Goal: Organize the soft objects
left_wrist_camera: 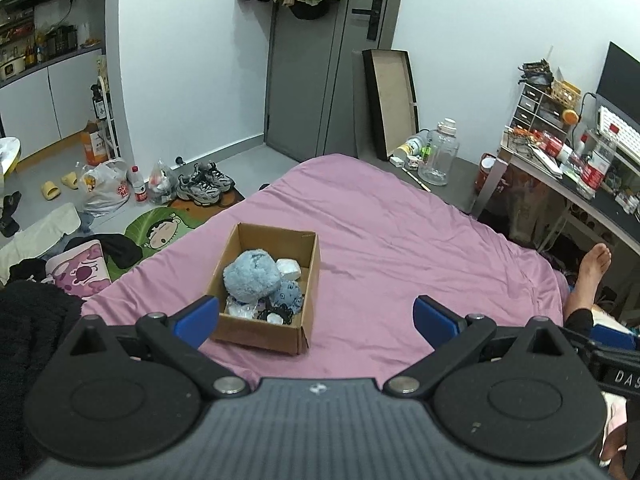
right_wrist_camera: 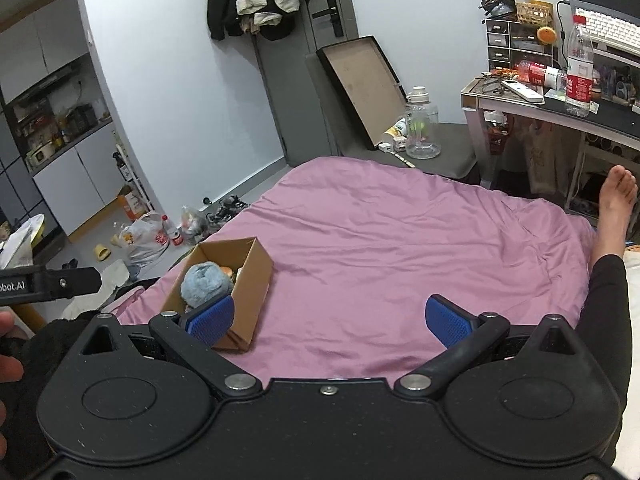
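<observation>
Several soft things already sit in the cardboard box (left_wrist_camera: 266, 288) on the pink bedspread (left_wrist_camera: 400, 240): a big fuzzy blue plush (left_wrist_camera: 251, 276) on top, a smaller blue speckled plush (left_wrist_camera: 289, 295) beside it, a white pad (left_wrist_camera: 289, 267) toward the far wall, clear and dark bits underneath. From the right wrist view we also catch something orange (right_wrist_camera: 227, 270) behind the blue plush. We see no loose soft objects left on the bedspread, so we judge the collecting mostly done; whether anything remains outside our views we cannot tell. Our left gripper (left_wrist_camera: 316, 316) hangs above the near side of the box, fingers spread wide, holding nothing. Our right gripper (right_wrist_camera: 329, 318) is likewise wide and empty, with the box off to its left. A bare foot (left_wrist_camera: 592, 276) rests at the bed's right edge.
</observation>
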The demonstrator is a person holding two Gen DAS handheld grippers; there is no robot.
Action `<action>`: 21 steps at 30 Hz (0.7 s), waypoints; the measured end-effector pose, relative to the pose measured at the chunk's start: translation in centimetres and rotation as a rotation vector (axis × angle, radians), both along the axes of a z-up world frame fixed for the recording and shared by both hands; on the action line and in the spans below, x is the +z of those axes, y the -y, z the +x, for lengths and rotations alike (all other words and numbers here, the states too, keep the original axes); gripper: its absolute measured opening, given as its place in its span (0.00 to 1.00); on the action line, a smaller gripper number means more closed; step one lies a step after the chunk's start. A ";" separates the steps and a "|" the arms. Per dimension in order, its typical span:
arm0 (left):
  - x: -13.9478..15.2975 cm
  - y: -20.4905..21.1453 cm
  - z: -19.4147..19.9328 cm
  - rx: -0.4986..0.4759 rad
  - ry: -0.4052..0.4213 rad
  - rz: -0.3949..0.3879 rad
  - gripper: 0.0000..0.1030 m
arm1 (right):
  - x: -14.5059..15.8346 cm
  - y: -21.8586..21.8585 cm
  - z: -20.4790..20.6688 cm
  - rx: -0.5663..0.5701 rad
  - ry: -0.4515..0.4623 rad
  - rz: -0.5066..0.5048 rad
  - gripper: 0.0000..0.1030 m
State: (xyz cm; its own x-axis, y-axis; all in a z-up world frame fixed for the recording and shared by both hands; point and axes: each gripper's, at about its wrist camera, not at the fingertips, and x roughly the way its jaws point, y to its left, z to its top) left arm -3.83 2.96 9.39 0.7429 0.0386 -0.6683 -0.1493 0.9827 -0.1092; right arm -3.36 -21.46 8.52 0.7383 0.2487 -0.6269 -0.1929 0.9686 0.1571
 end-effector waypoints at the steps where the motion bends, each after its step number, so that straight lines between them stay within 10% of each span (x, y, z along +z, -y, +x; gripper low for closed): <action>1: -0.1 0.1 -0.3 0.000 0.000 0.003 1.00 | 0.0 0.0 -0.3 0.005 0.004 -0.003 1.00; 21: -1.4 0.8 -4.6 -0.024 0.007 0.020 1.00 | 0.3 0.1 -2.5 -0.012 0.015 -0.005 1.00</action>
State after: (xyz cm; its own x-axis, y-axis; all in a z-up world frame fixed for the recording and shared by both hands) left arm -8.42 2.14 7.95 0.7486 0.0341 -0.6622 -0.1250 0.9880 -0.0905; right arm -5.83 -21.60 8.80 0.7504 0.2365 -0.6172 -0.1835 0.9716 0.1492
